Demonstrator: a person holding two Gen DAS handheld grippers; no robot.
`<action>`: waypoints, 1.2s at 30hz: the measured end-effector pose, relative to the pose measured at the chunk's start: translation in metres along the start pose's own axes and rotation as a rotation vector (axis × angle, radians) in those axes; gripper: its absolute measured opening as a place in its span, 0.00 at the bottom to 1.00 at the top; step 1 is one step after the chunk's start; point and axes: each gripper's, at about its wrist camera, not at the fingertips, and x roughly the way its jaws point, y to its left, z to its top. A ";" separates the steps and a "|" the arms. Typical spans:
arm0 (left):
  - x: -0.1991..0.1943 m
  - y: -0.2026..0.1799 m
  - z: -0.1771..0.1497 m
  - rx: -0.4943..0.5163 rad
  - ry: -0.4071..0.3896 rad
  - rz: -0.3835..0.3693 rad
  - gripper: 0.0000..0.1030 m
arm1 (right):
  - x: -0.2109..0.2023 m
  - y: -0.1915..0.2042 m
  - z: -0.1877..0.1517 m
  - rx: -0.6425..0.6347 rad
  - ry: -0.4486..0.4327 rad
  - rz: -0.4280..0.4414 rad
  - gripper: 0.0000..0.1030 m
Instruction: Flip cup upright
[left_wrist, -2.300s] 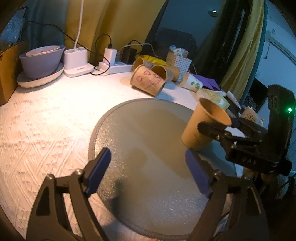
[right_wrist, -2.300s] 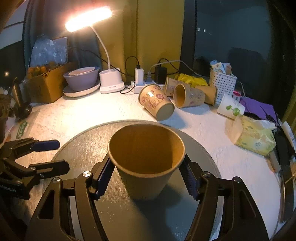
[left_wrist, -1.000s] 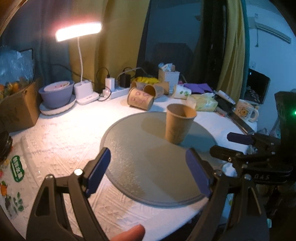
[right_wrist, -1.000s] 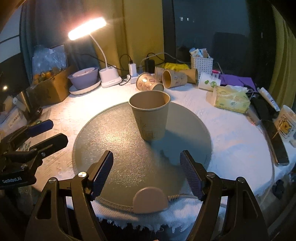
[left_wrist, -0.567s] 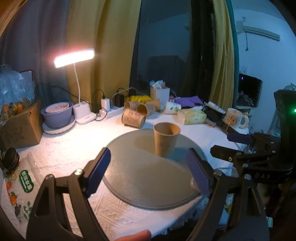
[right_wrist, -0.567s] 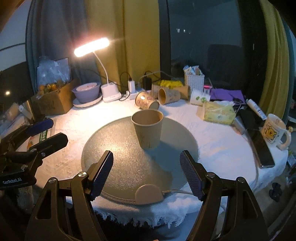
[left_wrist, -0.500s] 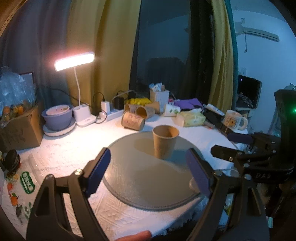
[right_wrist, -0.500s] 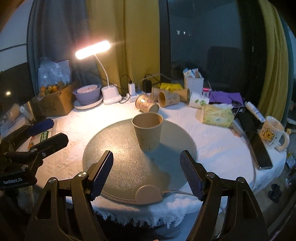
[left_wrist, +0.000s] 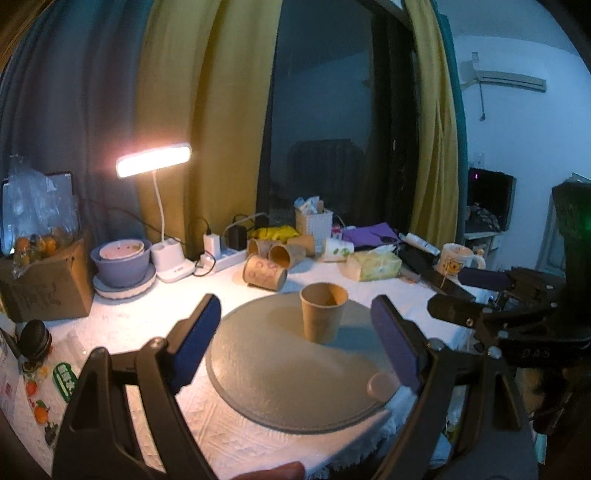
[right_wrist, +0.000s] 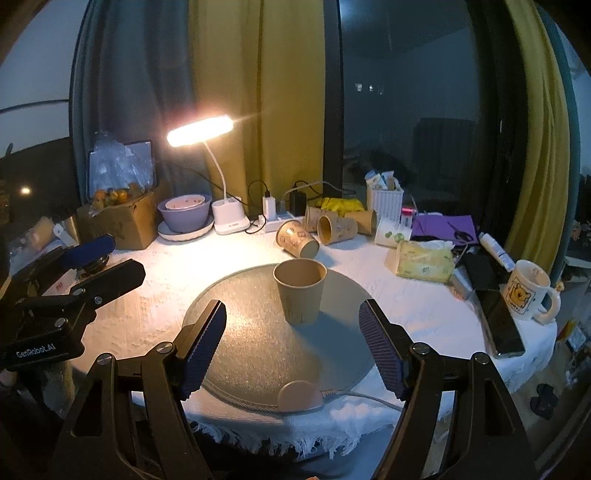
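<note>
A brown paper cup (left_wrist: 322, 315) stands upright, mouth up, on a round grey mat (left_wrist: 280, 373); it also shows in the right wrist view (right_wrist: 300, 295) on the mat (right_wrist: 258, 350). My left gripper (left_wrist: 295, 339) is open and empty, held back from the cup near the table's front edge. My right gripper (right_wrist: 293, 343) is open and empty, also back from the cup. Each gripper shows in the other's view, the right one (left_wrist: 480, 299) at the right and the left one (right_wrist: 92, 266) at the left.
Several paper cups (right_wrist: 325, 229) lie on their sides at the back, by a power strip (right_wrist: 273, 221), a lit desk lamp (right_wrist: 225, 218), a purple bowl (right_wrist: 184, 214) and a white basket (right_wrist: 386, 203). A tissue pack (right_wrist: 421, 262), phone (right_wrist: 498, 321) and mug (right_wrist: 528, 291) sit right. A cardboard box (right_wrist: 118, 221) stands left.
Both grippers have drawn back and up from the table, so the cup looks smaller and farther. The cup stays upright on the mat, untouched.
</note>
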 end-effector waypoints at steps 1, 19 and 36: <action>-0.002 -0.001 0.001 0.002 -0.006 -0.002 0.82 | -0.003 0.001 0.001 -0.003 -0.006 -0.001 0.75; -0.037 -0.007 0.024 0.015 -0.108 -0.024 0.82 | -0.038 0.008 0.017 -0.037 -0.084 -0.010 0.75; -0.059 -0.002 0.035 0.010 -0.154 -0.020 0.82 | -0.062 0.013 0.028 -0.049 -0.128 -0.024 0.75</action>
